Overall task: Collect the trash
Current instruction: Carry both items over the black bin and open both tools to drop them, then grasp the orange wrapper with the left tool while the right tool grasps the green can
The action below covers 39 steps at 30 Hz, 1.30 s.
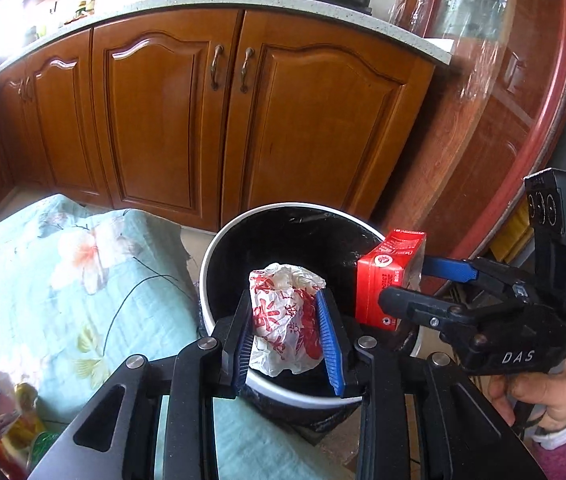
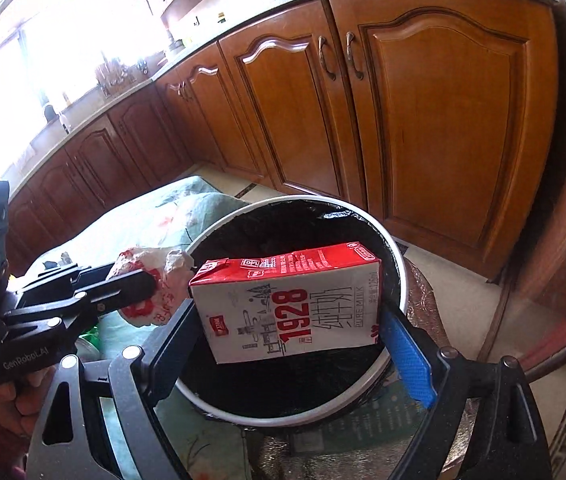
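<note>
My left gripper (image 1: 285,330) is shut on a crumpled white plastic bag with red print (image 1: 287,316), held over the near rim of a round white bin with a black liner (image 1: 219,248). My right gripper (image 2: 287,312) is shut on a red and white milk carton (image 2: 291,304), gripped by its two ends and hanging over the bin (image 2: 397,264). In the left wrist view the carton (image 1: 379,280) and the right gripper (image 1: 407,280) sit at the bin's right rim. In the right wrist view the bag (image 2: 151,276) and left gripper (image 2: 155,280) are at the bin's left edge.
A table covered with a pale green floral cloth (image 1: 43,280) lies left of the bin, with colourful wrappers (image 1: 11,420) at its near corner. Wooden cabinet doors (image 1: 171,120) under a white counter stand behind. A red-framed door (image 1: 523,120) is to the right.
</note>
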{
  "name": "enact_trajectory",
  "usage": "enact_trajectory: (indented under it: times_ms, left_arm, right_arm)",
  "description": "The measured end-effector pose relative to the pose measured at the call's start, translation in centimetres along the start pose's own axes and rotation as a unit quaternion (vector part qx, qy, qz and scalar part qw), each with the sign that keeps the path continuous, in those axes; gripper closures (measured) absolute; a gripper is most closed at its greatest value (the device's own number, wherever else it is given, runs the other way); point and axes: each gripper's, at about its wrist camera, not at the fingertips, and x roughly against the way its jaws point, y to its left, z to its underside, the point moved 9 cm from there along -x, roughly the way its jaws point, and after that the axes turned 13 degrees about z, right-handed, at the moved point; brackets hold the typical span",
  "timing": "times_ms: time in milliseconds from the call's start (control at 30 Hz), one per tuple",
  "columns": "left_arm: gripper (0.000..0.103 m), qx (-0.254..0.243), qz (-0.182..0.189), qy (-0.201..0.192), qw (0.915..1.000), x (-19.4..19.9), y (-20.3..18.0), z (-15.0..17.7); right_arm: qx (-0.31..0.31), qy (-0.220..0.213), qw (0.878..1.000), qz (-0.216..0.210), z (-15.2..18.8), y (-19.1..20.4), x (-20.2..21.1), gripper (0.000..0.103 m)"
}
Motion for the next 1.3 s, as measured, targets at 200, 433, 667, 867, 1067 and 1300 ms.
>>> enact_trajectory:
  times_ms: [200, 433, 667, 867, 1067, 1300]
  left_arm:
    - [0.034, 0.019, -0.007, -0.002, 0.9998, -1.2, 0.6, -0.6]
    - [0.032, 0.024, -0.005, -0.016, 0.9996, 0.9, 0.3, 0.6]
    - [0.027, 0.029, -0.011, -0.032, 0.999, 6.0, -0.3, 4.8]
    - [0.024, 0.045, -0.019, -0.041, 0.998, 10.7, -0.2, 9.2]
    - [0.024, 0.065, -0.032, -0.039, 0.9966, 15.0, 0.4, 12.7]
    - [0.024, 0.063, -0.078, -0.047, 0.9939, 20.4, 1.1, 17.0]
  right_arm:
    - [0.021, 0.022, 1.0, 0.0, 0.2, 0.1, -1.2, 0.011]
    - [-0.003, 0.018, 1.0, -0.004, 0.5, -0.4, -0.8, 0.006]
    - [-0.044, 0.006, 0.999, -0.02, 2.0, 0.3, 1.3, 0.004]
    - [-0.074, -0.004, 0.996, -0.043, 4.0, 2.8, 3.6, 0.003]
    - [-0.073, 0.008, 0.995, -0.063, 6.3, 6.3, 4.7, 0.003]
    - [-0.082, 0.024, 0.992, -0.09, 9.1, 10.2, 6.0, 0.003]
